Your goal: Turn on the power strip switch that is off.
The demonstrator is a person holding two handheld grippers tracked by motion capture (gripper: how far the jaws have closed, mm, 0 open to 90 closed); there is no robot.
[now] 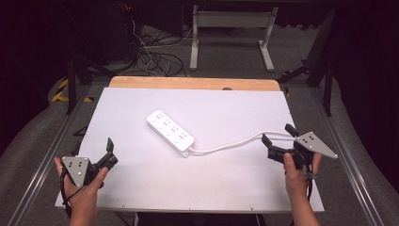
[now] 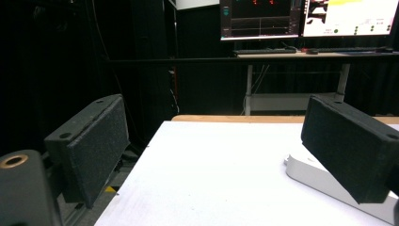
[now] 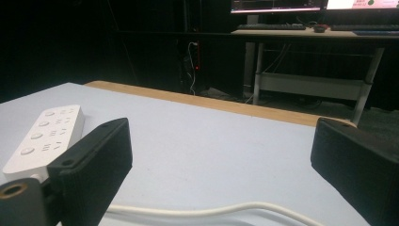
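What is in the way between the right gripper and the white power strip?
Nothing visible blocks it. Bare white table lies between the right gripper and the power strip. The strip's own white cable trails across that stretch, passing by the open jaws.

A white tabletop [image 1: 155,188] with a wooden strip [image 1: 193,83] along its far edge spreads beneath and ahead of both pairs of jaws. Beyond it, far ahead of the jaws, stand a white-legged desk [image 3: 301,84], lit monitors [image 2: 306,18] and a keyboard [image 2: 263,51]. Tangled cables [image 1: 155,59] lie on the floor.
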